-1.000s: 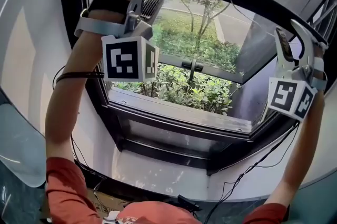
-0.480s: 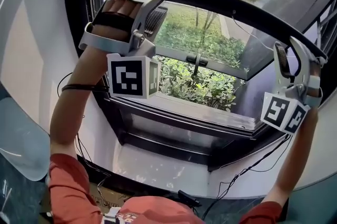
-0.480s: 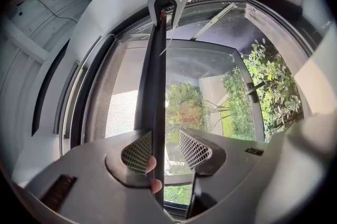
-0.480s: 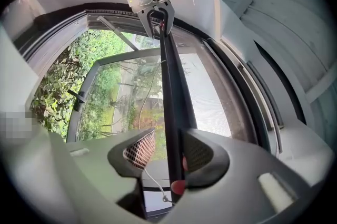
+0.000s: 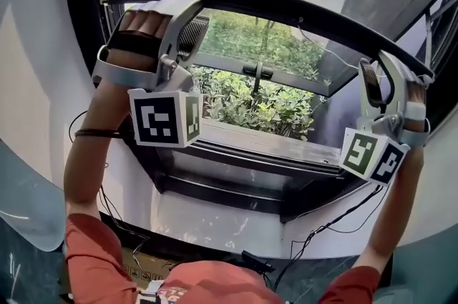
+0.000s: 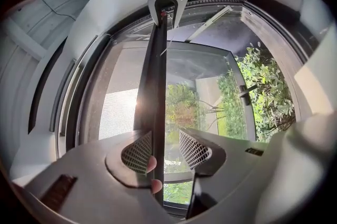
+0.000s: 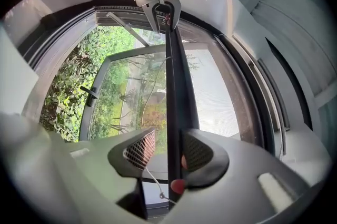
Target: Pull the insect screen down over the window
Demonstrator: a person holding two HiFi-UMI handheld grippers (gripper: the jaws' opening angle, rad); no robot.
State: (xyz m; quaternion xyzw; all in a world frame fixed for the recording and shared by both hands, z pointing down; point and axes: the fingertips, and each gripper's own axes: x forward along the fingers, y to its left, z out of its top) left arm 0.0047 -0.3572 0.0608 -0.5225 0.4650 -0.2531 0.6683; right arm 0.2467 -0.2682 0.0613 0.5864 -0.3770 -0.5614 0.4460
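The black pull bar (image 5: 272, 8) of the insect screen runs across the window, with both grippers hooked on it from below. It sits lower than a second ago: the gap between it and the handle (image 5: 256, 71) of the open window pane has shrunk, and both arms have come down with it.

The left gripper (image 5: 184, 15) holds the bar's left end. In the left gripper view its jaws (image 6: 160, 148) stand well apart, and the bar (image 6: 155, 75) passes between them. The bar rests against the left pad while greenery shows in the gap before the right pad, so nothing is clamped.

The right gripper (image 5: 378, 81) takes the bar's right end. In the right gripper view its jaws (image 7: 168, 152) are likewise wide apart. The bar (image 7: 176, 75) lies against the right pad, clear of the left one. A thin cord (image 7: 152, 179) hangs just below the jaws. The screen's mesh (image 7: 216, 96) stretches beyond the bar.
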